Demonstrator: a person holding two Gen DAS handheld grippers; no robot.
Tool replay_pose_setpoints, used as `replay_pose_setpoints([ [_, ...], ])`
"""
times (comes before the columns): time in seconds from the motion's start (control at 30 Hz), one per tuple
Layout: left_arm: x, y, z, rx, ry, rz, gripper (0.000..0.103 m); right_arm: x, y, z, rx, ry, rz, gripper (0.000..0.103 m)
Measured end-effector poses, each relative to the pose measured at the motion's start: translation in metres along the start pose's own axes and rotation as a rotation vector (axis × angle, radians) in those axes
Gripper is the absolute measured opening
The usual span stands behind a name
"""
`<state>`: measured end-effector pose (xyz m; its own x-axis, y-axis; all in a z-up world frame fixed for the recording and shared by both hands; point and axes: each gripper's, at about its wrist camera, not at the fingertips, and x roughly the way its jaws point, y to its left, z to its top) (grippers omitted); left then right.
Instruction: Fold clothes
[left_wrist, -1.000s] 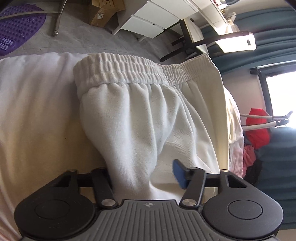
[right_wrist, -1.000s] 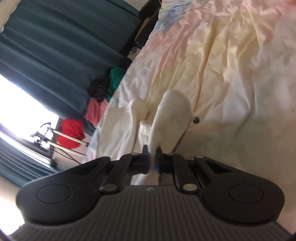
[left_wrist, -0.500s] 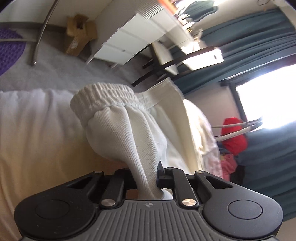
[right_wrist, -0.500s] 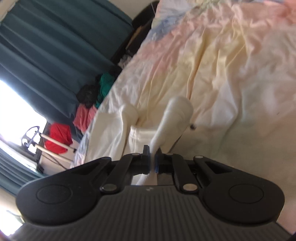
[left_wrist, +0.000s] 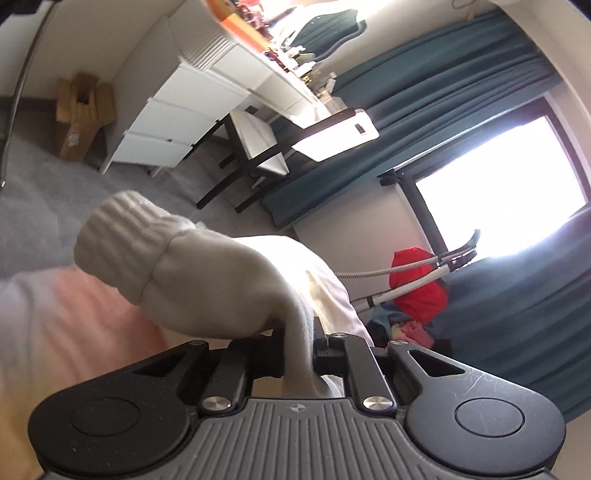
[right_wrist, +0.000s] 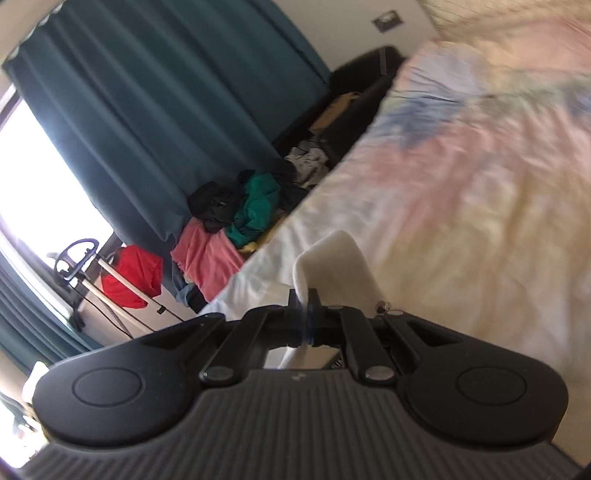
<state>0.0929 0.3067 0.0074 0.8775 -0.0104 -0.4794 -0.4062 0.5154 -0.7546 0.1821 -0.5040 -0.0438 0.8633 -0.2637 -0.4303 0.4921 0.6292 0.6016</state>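
A pair of white sweat shorts (left_wrist: 207, 280) with a ribbed elastic waistband hangs bunched from my left gripper (left_wrist: 298, 343), which is shut on the fabric and holds it up above the bed (left_wrist: 55, 332). In the right wrist view, my right gripper (right_wrist: 304, 314) is shut on another white part of the shorts (right_wrist: 336, 266), lifted over the pastel bedsheet (right_wrist: 480, 203). The rest of the garment is hidden below the grippers.
A white dresser (left_wrist: 192, 110) and a chair (left_wrist: 258, 147) stand across the grey floor. Teal curtains (right_wrist: 147, 110) flank a bright window. A pile of clothes (right_wrist: 236, 221) and a red bag (right_wrist: 133, 277) lie beside the bed.
The left gripper closed on the shorts and lifted them off the bed. The right gripper, shut on fabric throughout, also rose; both views tilted up toward the room.
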Motion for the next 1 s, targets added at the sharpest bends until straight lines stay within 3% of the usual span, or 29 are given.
replay_pose_setpoints([
  [0.2, 0.137, -0.031, 0.032, 0.012, -0.038, 0.057, 0.012, 0.122, 0.089, -0.004, -0.199, -0.05, -0.07, 0.006],
  [0.3, 0.211, -0.044, 0.041, 0.072, -0.031, 0.126, 0.012, 0.186, 0.124, -0.03, -0.397, -0.073, -0.156, 0.006],
  [0.37, 0.258, -0.048, 0.041, 0.106, -0.01, 0.187, 0.012, 0.224, 0.13, -0.046, -0.444, -0.048, -0.184, 0.006],
  [0.53, 0.324, -0.035, 0.033, 0.117, 0.049, 0.288, 0.014, 0.28, 0.115, -0.08, -0.461, 0.027, -0.253, 0.006],
  [0.67, 0.334, -0.033, 0.034, 0.136, 0.073, 0.283, 0.018, 0.283, 0.106, -0.081, -0.44, 0.04, -0.214, 0.01],
  [0.8, 0.308, -0.032, 0.029, 0.194, 0.094, 0.228, 0.047, 0.264, 0.099, -0.071, -0.379, 0.11, -0.159, 0.02],
  [0.87, 0.288, -0.035, 0.021, 0.213, 0.08, 0.201, 0.058, 0.237, 0.092, -0.067, -0.317, 0.101, -0.108, 0.038],
  [0.93, 0.274, -0.035, 0.012, 0.235, 0.074, 0.15, 0.062, 0.211, 0.086, -0.068, -0.286, 0.104, -0.095, 0.056],
  [1.0, 0.26, -0.036, 0.002, 0.232, 0.07, 0.134, 0.065, 0.184, 0.08, -0.07, -0.272, 0.13, -0.08, 0.06],
])
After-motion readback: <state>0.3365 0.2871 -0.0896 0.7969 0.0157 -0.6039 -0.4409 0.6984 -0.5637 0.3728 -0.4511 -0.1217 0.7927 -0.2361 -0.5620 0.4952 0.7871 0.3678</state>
